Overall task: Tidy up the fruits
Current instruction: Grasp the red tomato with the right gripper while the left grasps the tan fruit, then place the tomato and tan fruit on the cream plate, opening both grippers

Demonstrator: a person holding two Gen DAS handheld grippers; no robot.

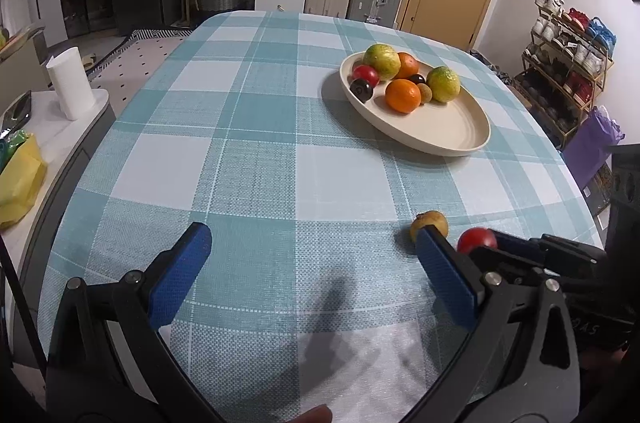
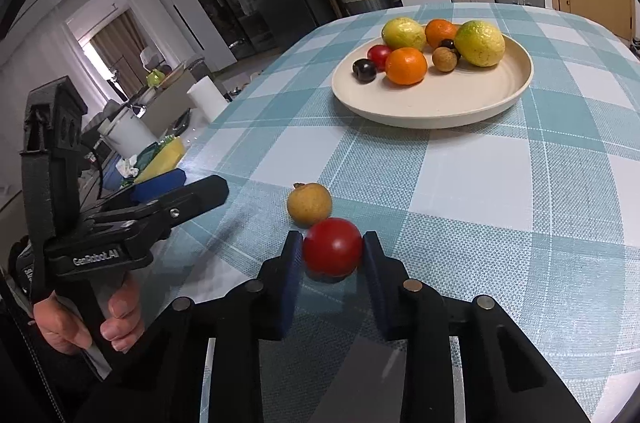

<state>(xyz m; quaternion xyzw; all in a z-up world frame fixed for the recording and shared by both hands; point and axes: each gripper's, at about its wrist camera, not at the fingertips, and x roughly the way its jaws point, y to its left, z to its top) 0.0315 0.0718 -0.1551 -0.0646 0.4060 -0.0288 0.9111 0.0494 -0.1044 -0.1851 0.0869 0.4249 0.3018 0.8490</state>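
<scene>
Right gripper (image 2: pixel 332 255) pinching red fruit (image 2: pixel 332 247) between both pads, low over tablecloth (image 2: pixel 480 183). Left gripper (image 1: pixel 316 263) gaping wide, holding nothing. Risking slip: round, smooth skin. Nudging brown fruit (image 2: pixel 309 204) just beyond likely. Plate (image 2: pixel 440 111) waiting well apart.

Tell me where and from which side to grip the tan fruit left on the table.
Grip the small tan fruit across its round middle, coming from above with the open left tongs. Its stub end points up and left, and the red fruit, held in the right tongs, sits right beside it, crowding a low approach from that side.
</scene>
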